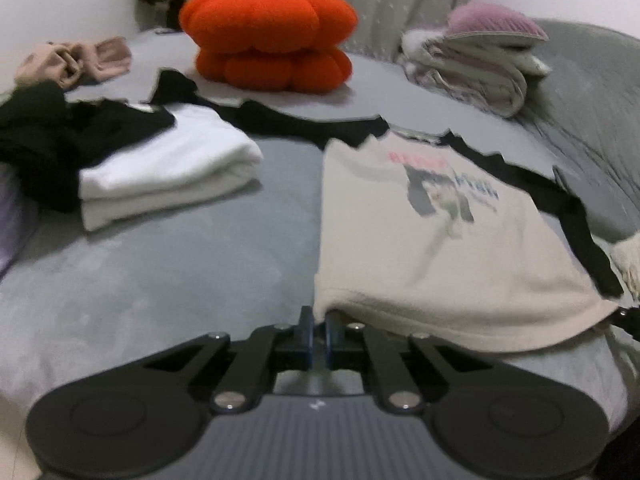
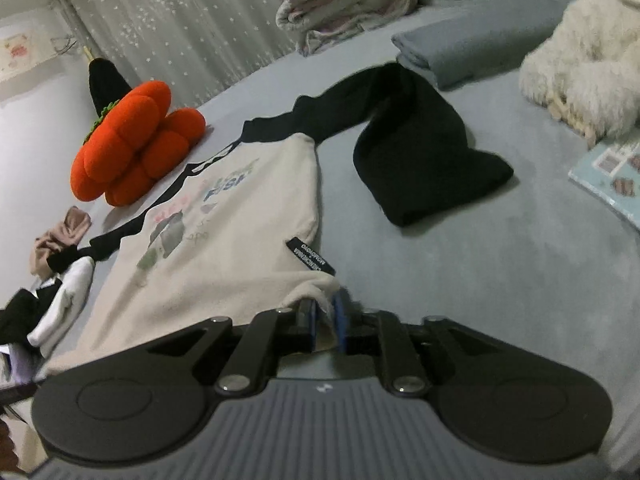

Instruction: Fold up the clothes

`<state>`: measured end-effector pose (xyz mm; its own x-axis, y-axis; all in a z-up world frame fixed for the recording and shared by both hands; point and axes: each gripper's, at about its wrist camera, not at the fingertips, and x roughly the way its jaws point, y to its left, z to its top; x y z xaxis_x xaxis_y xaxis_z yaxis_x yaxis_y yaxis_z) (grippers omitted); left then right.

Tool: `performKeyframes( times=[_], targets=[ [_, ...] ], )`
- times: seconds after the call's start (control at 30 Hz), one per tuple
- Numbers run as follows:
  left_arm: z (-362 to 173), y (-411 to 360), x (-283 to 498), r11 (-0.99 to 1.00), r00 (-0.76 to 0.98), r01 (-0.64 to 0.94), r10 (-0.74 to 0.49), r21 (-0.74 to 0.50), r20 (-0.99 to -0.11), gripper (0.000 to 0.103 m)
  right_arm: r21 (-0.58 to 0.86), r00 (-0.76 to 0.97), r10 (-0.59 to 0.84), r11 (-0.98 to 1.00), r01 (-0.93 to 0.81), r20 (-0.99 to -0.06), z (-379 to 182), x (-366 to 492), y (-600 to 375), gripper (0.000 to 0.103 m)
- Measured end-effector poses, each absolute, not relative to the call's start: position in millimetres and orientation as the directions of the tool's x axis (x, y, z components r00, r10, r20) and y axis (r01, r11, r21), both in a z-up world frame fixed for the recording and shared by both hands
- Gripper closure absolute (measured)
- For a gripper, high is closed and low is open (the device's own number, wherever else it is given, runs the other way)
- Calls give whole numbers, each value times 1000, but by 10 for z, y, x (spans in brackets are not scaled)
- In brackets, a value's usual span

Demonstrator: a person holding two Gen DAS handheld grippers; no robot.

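The sweatshirt (image 1: 440, 248) lies face up on the grey bed (image 1: 180, 272), its cream body spread flat and its black sleeve (image 2: 420, 140) trailing away toward the far side. This layout suits a fold along the length: both lower corners are taken at once so that the hem can be carried as one straight edge.

The left gripper (image 1: 318, 334) has its jaws pressed together on the near left corner of the hem; a thin lip of cream cloth sits between the blue pads. The body of the garment extends forward and to the right of this gripper.

The right gripper (image 2: 324, 320) pinches the opposite hem corner, with a bunched fold of cloth visible between its pads. A black label (image 2: 310, 258) sits just beyond that grip, and the garment extends forward and to the left.

A folded white garment (image 1: 168, 172) lies well apart on the left, beside a black heap (image 1: 44, 136). An orange pumpkin cushion (image 1: 268, 36) rests beyond the collar. In judgement, the cushion leaves limited room if the hem is carried fully forward.
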<state>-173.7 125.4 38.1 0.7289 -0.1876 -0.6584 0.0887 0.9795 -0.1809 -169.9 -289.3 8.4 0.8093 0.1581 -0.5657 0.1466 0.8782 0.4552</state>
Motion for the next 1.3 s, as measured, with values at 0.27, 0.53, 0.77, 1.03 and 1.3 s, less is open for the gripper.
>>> performKeyframes(
  times=[0.27,0.53,0.77,1.03,1.3],
  targets=[
    [870,1361,-1960,972,758,100,-212,-211,-617,99,520,865,182,848,103,-468,618,-2038,-3107,95],
    [853,1249,-2145,980,726,142,-197,-137,-659,99,448,845,168,889,92,-508,834,-2279,-3034,95],
    [317,1151,-1996,987,613,92,-160,-131,-774,99,318,749,121,940,124,-651,475,-2132,-2833,95],
    [423,1342,-2083,971,599,87,-230,-223,-767,76,304,710,152,948,92,-688,491,-2206,-2888,88],
    [858,1492,-1925,951,679,78,-271,-300,-682,65,304,790,145,951,55,-596,848,-2230,-3084,86]
  ],
)
